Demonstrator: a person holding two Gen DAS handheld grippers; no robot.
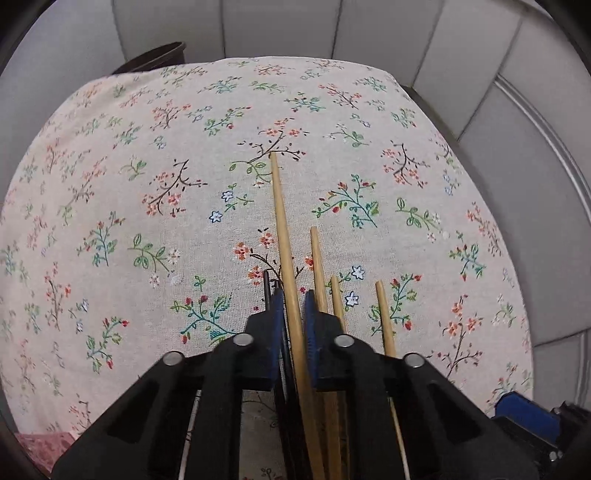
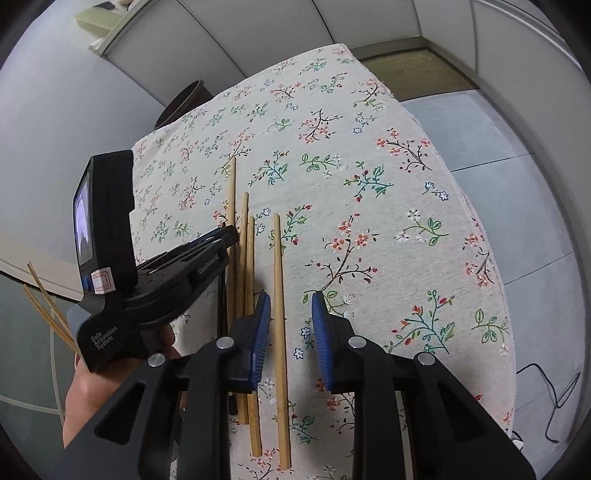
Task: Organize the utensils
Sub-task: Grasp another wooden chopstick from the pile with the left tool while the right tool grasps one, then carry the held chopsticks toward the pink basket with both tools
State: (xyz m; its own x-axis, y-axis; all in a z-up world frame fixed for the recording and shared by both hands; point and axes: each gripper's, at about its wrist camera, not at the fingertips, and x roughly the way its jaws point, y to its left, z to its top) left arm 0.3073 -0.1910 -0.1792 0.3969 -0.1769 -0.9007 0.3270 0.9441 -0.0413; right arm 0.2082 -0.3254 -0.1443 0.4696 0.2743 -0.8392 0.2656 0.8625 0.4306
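Chopsticks (image 2: 279,295) lie parallel on our floral-clothed bench (image 2: 388,221); our left gripper (image 1: 293,295) fingers pinch the longest chopstick (image 1: 282,229), right gripper (image 2: 291,299) fingers straddle another, untouching.

A floral tablecloth (image 1: 147,177) covers the table; a dark brown pot (image 2: 184,101) sits past its far edge (partly hidden), near grey wall panels (image 1: 280,26).
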